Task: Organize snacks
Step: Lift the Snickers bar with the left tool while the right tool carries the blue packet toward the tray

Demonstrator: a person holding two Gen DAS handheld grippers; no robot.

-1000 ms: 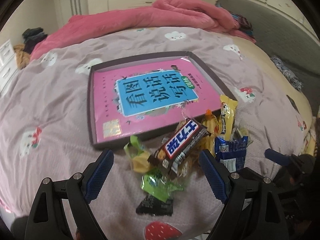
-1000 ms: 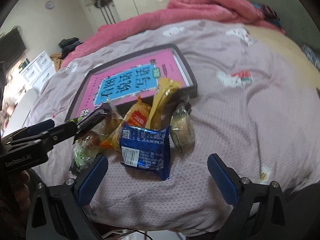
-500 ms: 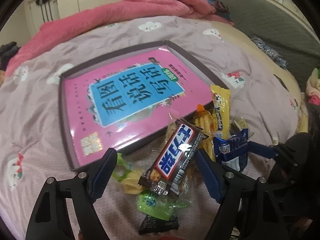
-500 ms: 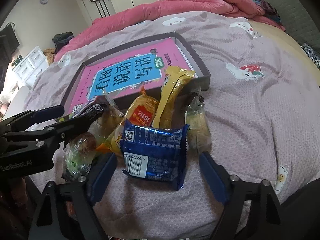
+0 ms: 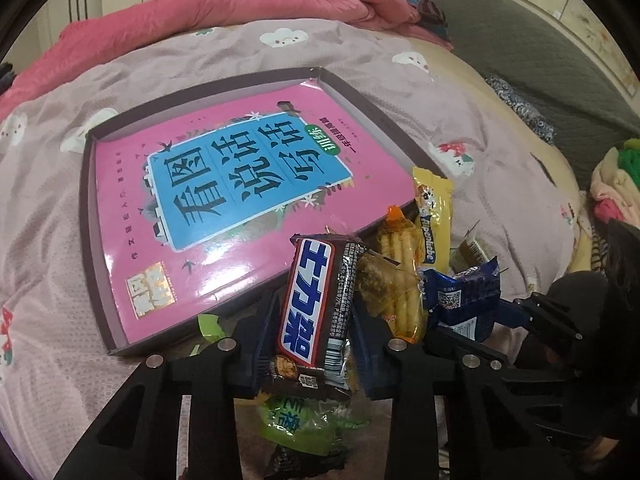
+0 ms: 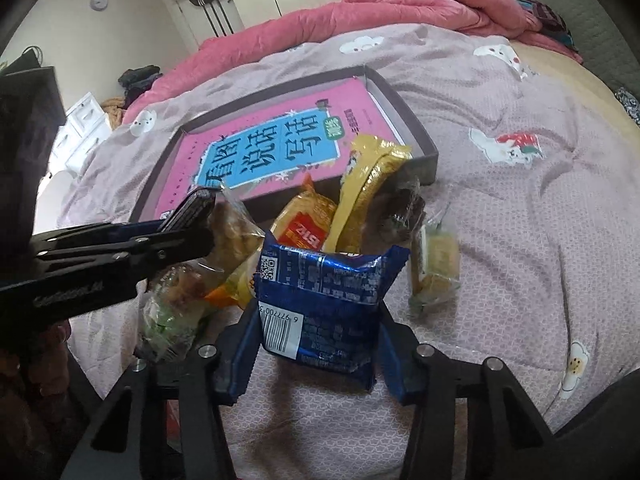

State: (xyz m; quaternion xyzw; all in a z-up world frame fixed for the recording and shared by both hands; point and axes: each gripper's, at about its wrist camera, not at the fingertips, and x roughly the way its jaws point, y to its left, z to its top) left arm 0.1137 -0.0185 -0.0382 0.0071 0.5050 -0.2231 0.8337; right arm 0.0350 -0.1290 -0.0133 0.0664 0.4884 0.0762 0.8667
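A pile of snacks lies on the bed in front of a shallow dark tray that holds a pink book. My left gripper is shut on a brown Snickers bar; the same gripper shows from the side in the right wrist view. My right gripper is shut on a blue snack packet, also seen in the left wrist view. A yellow bar, an orange packet and a clear-wrapped cake lie beyond.
A green-wrapped snack and a small black packet lie under my left gripper. The tray sits on a mauve bedspread. A pink duvet is bunched at the far side. White drawers stand left of the bed.
Both grippers moved forward and down into the pile and closed from wide open: the left onto the Snickers bar, the right onto the blue packet.
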